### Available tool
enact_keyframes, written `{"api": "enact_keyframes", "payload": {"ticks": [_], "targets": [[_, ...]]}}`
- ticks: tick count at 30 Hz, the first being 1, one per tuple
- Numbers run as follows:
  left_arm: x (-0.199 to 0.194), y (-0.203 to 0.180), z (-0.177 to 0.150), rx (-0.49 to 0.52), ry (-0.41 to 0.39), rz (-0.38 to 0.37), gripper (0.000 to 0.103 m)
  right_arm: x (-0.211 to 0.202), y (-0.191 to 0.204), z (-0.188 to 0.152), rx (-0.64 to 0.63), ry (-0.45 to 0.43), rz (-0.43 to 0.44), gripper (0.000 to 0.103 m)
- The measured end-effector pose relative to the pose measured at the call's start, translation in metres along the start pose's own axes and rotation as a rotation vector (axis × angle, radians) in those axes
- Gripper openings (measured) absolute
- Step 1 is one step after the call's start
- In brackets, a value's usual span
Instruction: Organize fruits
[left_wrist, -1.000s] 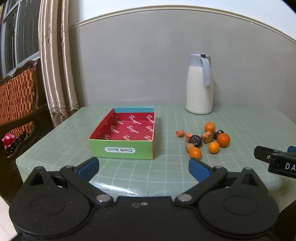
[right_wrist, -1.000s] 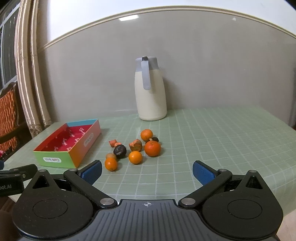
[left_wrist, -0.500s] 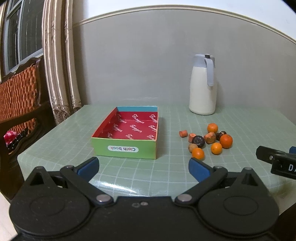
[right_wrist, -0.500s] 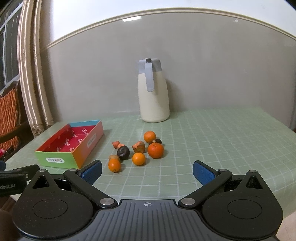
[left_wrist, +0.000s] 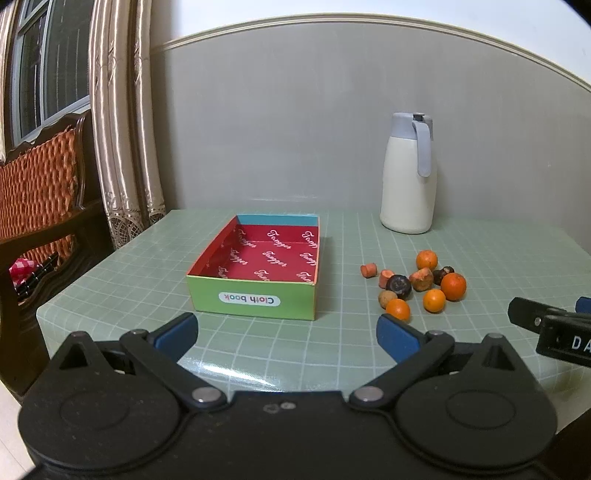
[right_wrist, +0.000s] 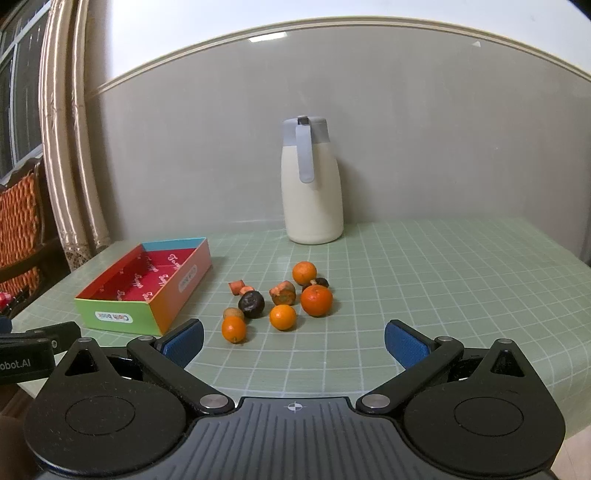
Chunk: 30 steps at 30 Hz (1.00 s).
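Left gripper (left_wrist: 286, 334) spread wide, nothing held | right gripper (right_wrist: 293, 341) likewise, cut off at right edge of left view | fruits (right_wrist: 280, 297) clustered mid-frame beside box (right_wrist: 147, 286); dark ones unidentifiable.

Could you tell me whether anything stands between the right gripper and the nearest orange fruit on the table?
Nothing visible does. The right gripper is open above bare tablecloth, and the nearest orange fruit lies just ahead of its left finger, the other fruits behind it.
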<state>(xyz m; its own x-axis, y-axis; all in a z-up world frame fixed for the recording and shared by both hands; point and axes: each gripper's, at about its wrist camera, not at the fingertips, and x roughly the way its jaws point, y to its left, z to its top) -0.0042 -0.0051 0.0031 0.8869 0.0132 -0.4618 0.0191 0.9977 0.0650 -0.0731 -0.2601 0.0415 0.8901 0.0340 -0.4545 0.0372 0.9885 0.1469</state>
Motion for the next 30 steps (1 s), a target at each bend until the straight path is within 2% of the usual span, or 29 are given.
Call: {"api": "enact_keyframes", "payload": {"ticks": [30], "targets": [[0.004, -0.003, 0.003, 0.013, 0.0, -0.003, 0.097, 0.011, -0.005, 0.0, 0.011, 0.027, 0.003, 0.103]]}}
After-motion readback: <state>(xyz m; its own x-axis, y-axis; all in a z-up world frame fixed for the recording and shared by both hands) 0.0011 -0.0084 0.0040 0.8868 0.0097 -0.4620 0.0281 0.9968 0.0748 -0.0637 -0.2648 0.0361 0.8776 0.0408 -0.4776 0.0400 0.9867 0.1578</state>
